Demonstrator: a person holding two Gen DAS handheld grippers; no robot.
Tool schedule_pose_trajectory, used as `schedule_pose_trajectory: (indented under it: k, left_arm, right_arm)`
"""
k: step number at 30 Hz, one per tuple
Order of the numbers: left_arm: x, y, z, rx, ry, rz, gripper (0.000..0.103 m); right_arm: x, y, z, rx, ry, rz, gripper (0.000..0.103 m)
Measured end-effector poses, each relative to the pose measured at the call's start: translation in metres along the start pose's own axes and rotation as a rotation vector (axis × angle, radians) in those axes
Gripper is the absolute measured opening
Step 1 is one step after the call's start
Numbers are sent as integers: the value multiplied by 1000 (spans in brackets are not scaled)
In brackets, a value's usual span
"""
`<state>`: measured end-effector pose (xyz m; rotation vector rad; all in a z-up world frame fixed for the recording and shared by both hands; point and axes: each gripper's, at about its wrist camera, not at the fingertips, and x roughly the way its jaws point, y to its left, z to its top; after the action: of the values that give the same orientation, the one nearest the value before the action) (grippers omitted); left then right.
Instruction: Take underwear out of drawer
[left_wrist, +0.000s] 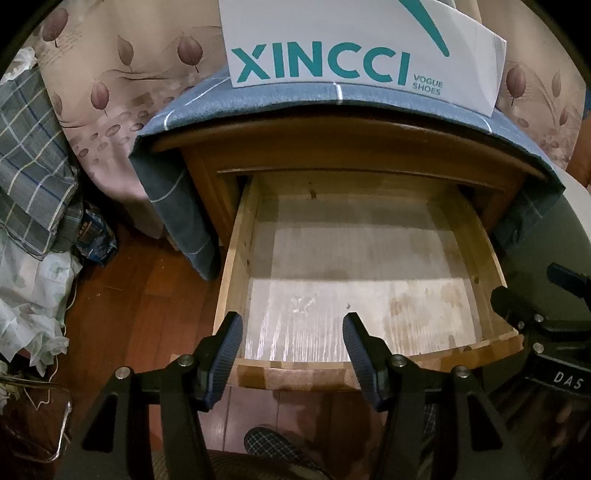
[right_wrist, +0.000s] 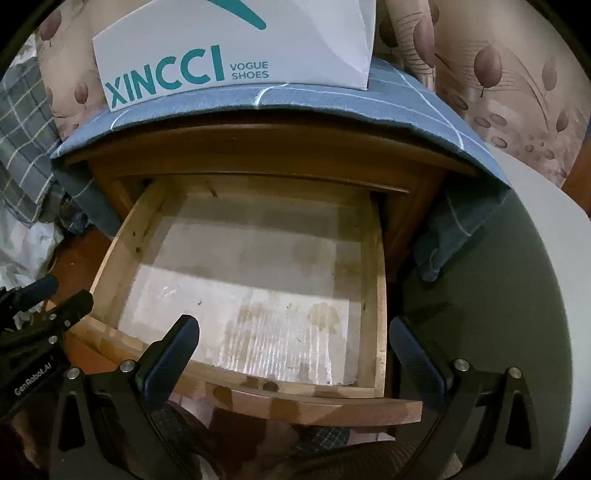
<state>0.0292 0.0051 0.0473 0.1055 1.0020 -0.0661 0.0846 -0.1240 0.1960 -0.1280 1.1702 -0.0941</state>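
So there's a wooden nightstand (left_wrist: 343, 147) with a blue checked cloth (left_wrist: 406, 105) draped over the top, and behind it a beige curtain with a leaf print (left_wrist: 122, 74). The drawer (left_wrist: 236, 258) is pulled all the way out toward the near side. Its bottom has a pale stained liner (left_wrist: 362, 266) and that's all I can see in there, so where the underwear is I honestly can't tell from either camera.

On top of the nightstand, at the far side, sits a white XINCCI shoe box (left_wrist: 332, 37). Off to the left there's a plaid fabric pile (left_wrist: 26, 155) on the wood floor (left_wrist: 140, 295).

The left gripper (left_wrist: 291, 325) hangs over the near left part of the drawer, fingers about halfway apart, nothing between them. The right gripper (right_wrist: 293, 332) hovers over the near front edge, fingers spread wide, also holding nothing.
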Motion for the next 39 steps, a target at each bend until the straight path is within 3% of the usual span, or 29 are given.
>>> schedule_pose_trajectory:
  k: [39]
  left_arm:
    - [3, 2, -1, -8, 8, -21, 58]
  right_arm:
    - [5, 5, -3, -40, 14, -20, 102]
